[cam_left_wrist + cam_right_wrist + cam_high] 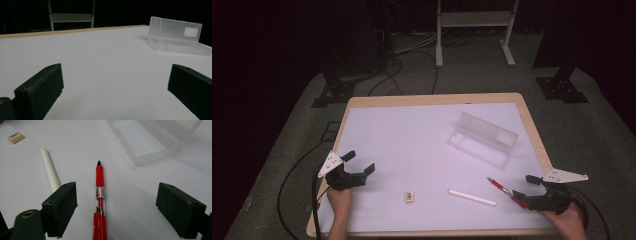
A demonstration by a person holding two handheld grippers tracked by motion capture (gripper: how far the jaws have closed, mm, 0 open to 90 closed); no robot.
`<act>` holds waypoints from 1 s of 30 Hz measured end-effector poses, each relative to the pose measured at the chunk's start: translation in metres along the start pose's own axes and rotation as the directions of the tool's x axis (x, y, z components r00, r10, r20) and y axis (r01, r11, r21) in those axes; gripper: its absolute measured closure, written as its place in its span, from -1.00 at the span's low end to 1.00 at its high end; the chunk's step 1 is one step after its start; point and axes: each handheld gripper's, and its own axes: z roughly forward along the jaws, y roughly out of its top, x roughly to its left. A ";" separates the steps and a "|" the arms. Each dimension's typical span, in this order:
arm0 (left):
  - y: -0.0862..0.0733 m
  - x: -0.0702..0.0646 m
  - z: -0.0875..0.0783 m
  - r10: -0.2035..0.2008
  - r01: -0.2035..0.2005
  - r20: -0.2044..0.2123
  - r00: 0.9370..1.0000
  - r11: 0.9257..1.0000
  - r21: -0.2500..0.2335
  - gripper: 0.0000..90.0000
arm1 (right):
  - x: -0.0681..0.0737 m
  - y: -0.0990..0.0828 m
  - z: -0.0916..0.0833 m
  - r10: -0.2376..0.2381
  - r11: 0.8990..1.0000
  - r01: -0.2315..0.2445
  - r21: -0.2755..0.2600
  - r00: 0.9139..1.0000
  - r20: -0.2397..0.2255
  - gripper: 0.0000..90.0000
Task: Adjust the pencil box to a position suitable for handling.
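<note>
The right gripper [523, 186] sits low at the table's near right corner, held from behind by the person's right hand [568, 219], its jaws spread wide — the red pen [99, 195] lies flat on the white table [412, 135] between them, touching neither pad, tip pointing away towards the open clear plastic case [482, 139]. A white stick [471, 197] lies just beside the pen; a small eraser [410, 197] is farther left. The left gripper [359, 162] hovers at the near left — jaws apart, nothing between them.
</note>
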 end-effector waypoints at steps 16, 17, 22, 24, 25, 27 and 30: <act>0.000 0.000 0.001 -0.001 0.001 0.001 1.000 1.000 0.003 -1.00 | 0.005 0.024 0.005 -0.051 0.999 0.051 0.017 0.999 -0.009 -0.64; 0.000 -0.001 0.001 0.000 0.000 0.003 1.000 1.000 0.004 -1.00 | 0.006 0.028 0.007 -0.054 0.998 0.055 0.021 0.998 -0.014 -0.64; 0.000 -0.001 0.001 -0.001 0.001 0.004 1.000 1.000 0.005 -1.00 | 0.008 0.040 0.012 -0.082 0.996 0.083 0.035 0.996 -0.026 -0.65; 0.000 -0.001 0.001 -0.001 0.001 0.004 1.000 1.000 0.004 -1.00 | 0.008 0.042 0.013 -0.087 0.995 0.088 0.040 0.996 -0.028 -0.65; 0.000 0.000 0.001 0.000 0.000 0.003 1.000 1.000 0.007 -1.00 | 0.008 0.045 0.014 -0.092 0.995 0.094 0.046 0.995 -0.028 -0.65; 0.000 -0.001 0.001 -0.002 0.002 0.007 1.000 1.000 0.007 -1.00 | 0.009 0.053 0.017 -0.109 0.992 0.111 0.054 0.993 -0.033 -0.65; 0.000 0.000 0.000 -0.003 0.003 0.007 1.000 1.000 0.007 -1.00 | 0.011 0.059 0.019 -0.119 0.991 0.122 0.064 0.992 -0.039 -0.65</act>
